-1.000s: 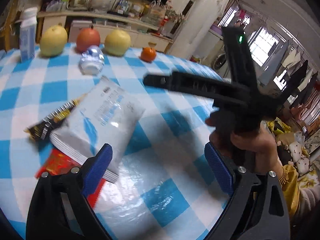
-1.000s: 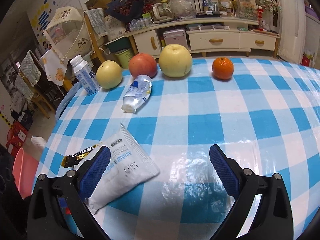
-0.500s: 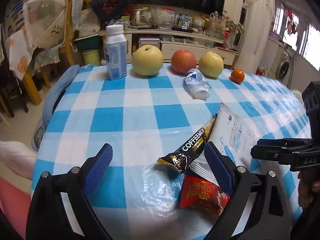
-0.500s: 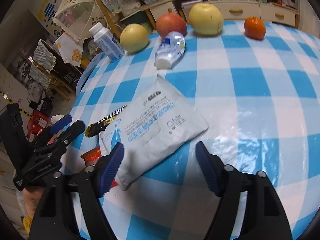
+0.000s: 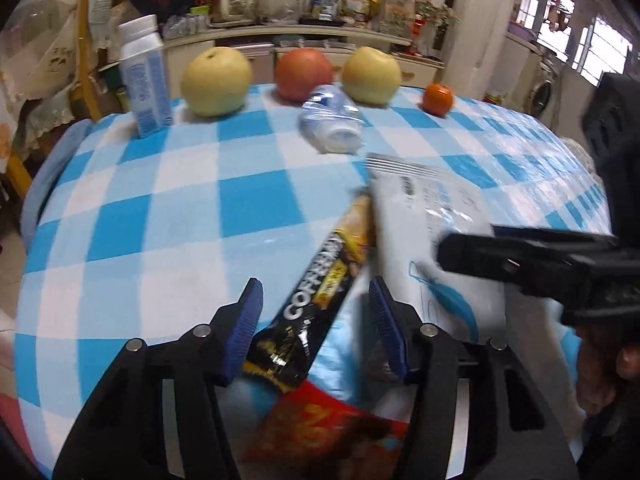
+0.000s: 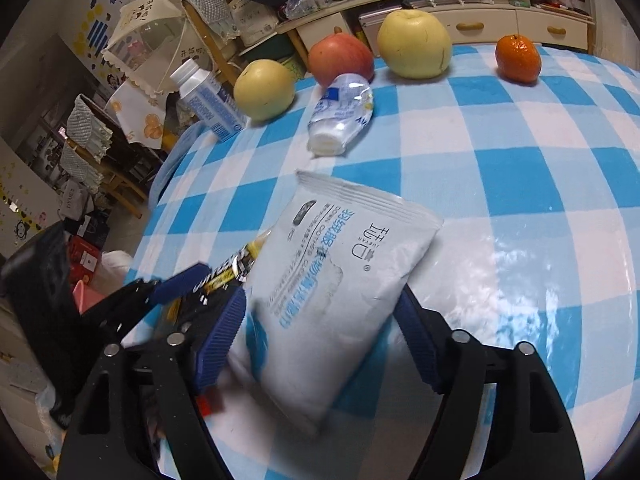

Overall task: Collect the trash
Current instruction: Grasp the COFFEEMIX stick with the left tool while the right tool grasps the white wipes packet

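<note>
A black Coffeemix sachet (image 5: 316, 308) lies on the blue-checked tablecloth (image 5: 180, 208) between the fingers of my left gripper (image 5: 316, 328). The jaws are closing, and a gap still shows beside the right pad (image 5: 384, 328). Beneath the sachet's near end lies a red wrapper (image 5: 320, 428). A white pouch (image 6: 332, 292) rests flat between the fingers of my right gripper (image 6: 320, 340). Those jaws are opening and flank the pouch closely. The sachet (image 6: 232, 268) pokes out from under the pouch's left edge.
A crushed clear bottle (image 6: 344, 112) lies beyond the pouch. Behind it stand a milk carton (image 6: 208, 100), two yellow pears (image 6: 264, 88), a red apple (image 6: 340, 60) and an orange (image 6: 518, 58). The table's rounded edge drops off at left, towards chairs and clutter.
My left gripper swung left and down onto the sachet, and its jaws narrowed. My right gripper sank forward, so the white pouch now lies between its fingers.
</note>
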A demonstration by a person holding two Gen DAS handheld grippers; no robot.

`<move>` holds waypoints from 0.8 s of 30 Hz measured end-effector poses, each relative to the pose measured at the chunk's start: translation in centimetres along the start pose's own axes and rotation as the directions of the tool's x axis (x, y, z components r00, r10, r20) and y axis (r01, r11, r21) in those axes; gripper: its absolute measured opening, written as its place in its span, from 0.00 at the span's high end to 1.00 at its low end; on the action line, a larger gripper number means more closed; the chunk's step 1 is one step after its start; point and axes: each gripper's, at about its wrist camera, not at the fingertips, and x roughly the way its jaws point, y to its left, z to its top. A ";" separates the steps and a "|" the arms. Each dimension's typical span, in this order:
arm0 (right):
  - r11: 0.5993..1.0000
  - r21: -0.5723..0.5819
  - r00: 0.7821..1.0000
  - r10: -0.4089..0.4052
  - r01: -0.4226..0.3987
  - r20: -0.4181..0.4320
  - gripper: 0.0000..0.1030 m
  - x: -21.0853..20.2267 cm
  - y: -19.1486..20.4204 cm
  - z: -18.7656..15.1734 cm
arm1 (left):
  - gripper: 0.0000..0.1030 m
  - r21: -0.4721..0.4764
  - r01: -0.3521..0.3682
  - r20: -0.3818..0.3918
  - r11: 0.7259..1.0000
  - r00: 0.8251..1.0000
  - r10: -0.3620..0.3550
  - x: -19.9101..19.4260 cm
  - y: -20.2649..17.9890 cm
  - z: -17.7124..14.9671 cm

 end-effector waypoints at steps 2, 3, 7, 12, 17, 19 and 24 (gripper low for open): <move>1.000 -0.008 1.000 -0.022 0.022 0.011 0.20 0.3 -0.2 0.3 | 0.46 0.032 0.018 -0.007 0.999 1.000 -0.018 0.0 -1.2 -0.2; 0.999 -0.015 0.999 -0.037 0.037 0.016 0.18 0.3 -0.2 0.4 | 0.46 0.045 0.027 -0.011 0.999 1.000 -0.027 0.0 -1.7 -0.2; 0.993 -0.057 0.995 -0.102 0.103 0.019 0.14 0.7 0.1 0.4 | 0.45 0.074 0.031 -0.003 0.997 1.000 -0.031 -0.3 -2.4 -0.2; 0.975 -0.134 0.984 -0.178 0.178 0.015 0.14 1.2 1.0 -0.1 | 0.45 0.088 -0.106 0.003 0.991 0.994 0.106 0.5 -1.6 -0.1; 0.966 -0.170 0.980 -0.197 0.196 0.011 0.12 1.6 1.4 -0.2 | 0.47 0.123 -0.123 0.011 0.985 0.992 0.123 0.9 -2.6 0.4; 0.964 -0.179 0.980 -0.198 0.197 0.012 0.12 1.6 1.5 -0.3 | 0.58 0.123 -0.100 0.010 0.987 0.995 0.099 1.0 -2.8 0.5; 0.962 -0.200 0.982 -0.190 0.188 0.007 0.14 1.6 1.5 -0.3 | 0.75 0.117 -0.064 0.010 0.991 0.998 0.064 1.0 -3.0 0.5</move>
